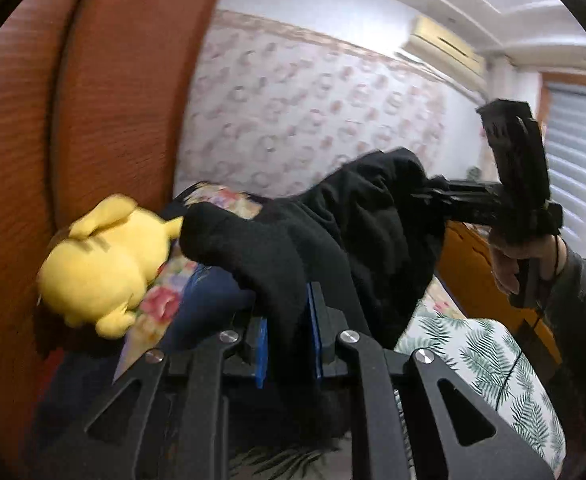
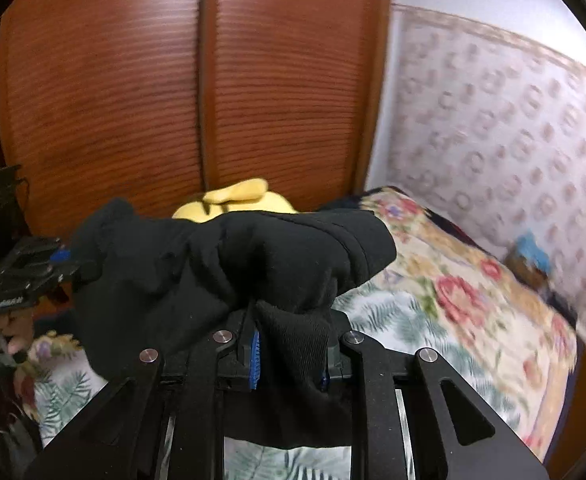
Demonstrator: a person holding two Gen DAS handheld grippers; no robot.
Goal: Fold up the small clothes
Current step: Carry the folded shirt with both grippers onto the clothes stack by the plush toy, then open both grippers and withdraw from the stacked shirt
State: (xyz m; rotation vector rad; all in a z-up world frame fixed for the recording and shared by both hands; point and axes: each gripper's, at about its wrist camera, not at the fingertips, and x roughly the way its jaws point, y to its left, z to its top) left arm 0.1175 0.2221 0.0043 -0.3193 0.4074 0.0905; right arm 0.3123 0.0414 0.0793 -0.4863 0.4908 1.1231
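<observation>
A black garment [image 1: 333,232] hangs in the air above the bed, stretched between my two grippers. My left gripper [image 1: 289,336] is shut on one end of it, with the cloth pinched between the blue pads. My right gripper [image 2: 291,344] is shut on the other end of the black garment [image 2: 229,264]. In the left wrist view the right gripper [image 1: 425,194] shows at the right, held by a hand. In the right wrist view the left gripper [image 2: 63,264] shows at the left edge.
A yellow plush toy [image 1: 101,264] lies at the head of the bed against a brown wooden wardrobe [image 2: 133,92]. A leaf-print sheet [image 1: 493,360] and a floral blanket [image 2: 461,280] cover the bed. Patterned wallpaper [image 2: 513,140] is behind.
</observation>
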